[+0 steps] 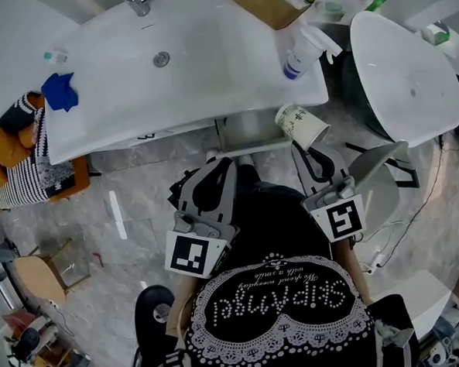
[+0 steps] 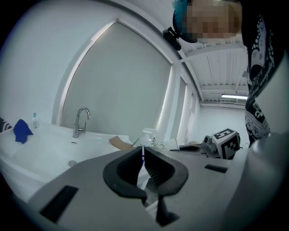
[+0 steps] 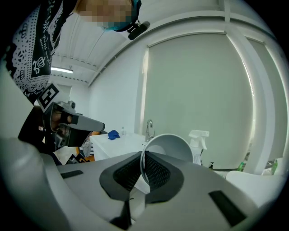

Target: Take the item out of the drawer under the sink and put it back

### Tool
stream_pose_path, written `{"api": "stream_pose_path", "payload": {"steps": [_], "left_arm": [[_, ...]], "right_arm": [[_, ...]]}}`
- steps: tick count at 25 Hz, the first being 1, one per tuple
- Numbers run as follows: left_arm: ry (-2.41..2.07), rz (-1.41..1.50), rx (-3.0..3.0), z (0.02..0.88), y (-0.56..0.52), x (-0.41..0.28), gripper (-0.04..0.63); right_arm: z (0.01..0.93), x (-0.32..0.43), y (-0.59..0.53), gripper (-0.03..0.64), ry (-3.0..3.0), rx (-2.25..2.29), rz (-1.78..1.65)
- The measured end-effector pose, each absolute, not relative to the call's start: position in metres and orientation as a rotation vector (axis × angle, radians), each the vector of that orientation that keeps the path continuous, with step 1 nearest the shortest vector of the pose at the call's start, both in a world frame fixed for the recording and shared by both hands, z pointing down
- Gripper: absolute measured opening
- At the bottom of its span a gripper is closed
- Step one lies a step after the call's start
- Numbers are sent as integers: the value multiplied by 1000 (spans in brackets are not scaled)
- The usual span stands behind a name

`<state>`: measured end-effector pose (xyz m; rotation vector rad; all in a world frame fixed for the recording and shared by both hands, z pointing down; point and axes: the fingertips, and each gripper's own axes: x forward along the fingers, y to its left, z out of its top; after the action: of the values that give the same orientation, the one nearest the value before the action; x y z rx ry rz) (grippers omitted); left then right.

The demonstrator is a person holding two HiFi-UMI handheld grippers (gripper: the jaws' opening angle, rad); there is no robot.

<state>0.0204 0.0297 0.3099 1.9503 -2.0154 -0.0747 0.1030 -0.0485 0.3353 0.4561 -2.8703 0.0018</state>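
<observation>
Right hand-held gripper (image 1: pixel 298 147) has its two jaws pressed onto the wall of a paper cup (image 1: pixel 303 125), one pad inside the mouth and one outside. The right gripper view shows this grip plainly: the thin white rim of the cup (image 3: pixel 170 145) runs down between the ribbed pads. The cup is tilted on its side, with its open mouth turned back toward the person. It hangs in the air just in front of the sink (image 1: pixel 207 71), at the right end of the front edge, and touches neither the sink nor the floor (image 1: pixel 137 200).

The left hand-held gripper (image 1: pixel 212 160) points at the sink front, well left of the cup, with its jaws pressed together and nothing between them. In the left gripper view the pads (image 2: pixel 153 164) meet along a thin seam.

On the sink top a faucet (image 1: pixel 141 0) stands at the far side and a blue cloth (image 1: pixel 59 91) lies at the left end. A flat piece of cardboard (image 1: pixel 261 2) and a spray bottle (image 1: pixel 303 52) sit at the right end, with the bottle near the corner above the cup. A second white basin (image 1: pixel 405 75) stands to the right, apart from the sink. The space under the sink's edge is mostly hidden, and I cannot tell how the drawer stands.
</observation>
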Motion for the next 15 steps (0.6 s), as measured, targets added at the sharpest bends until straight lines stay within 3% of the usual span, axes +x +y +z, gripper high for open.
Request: {"api": "stream_pose_path", "payload": {"steps": [15], "left_arm": [[-1959,-110,2087,303,33,30,5]], "right_arm": [[334,84,-38,25,-2886,341,-35]]}}
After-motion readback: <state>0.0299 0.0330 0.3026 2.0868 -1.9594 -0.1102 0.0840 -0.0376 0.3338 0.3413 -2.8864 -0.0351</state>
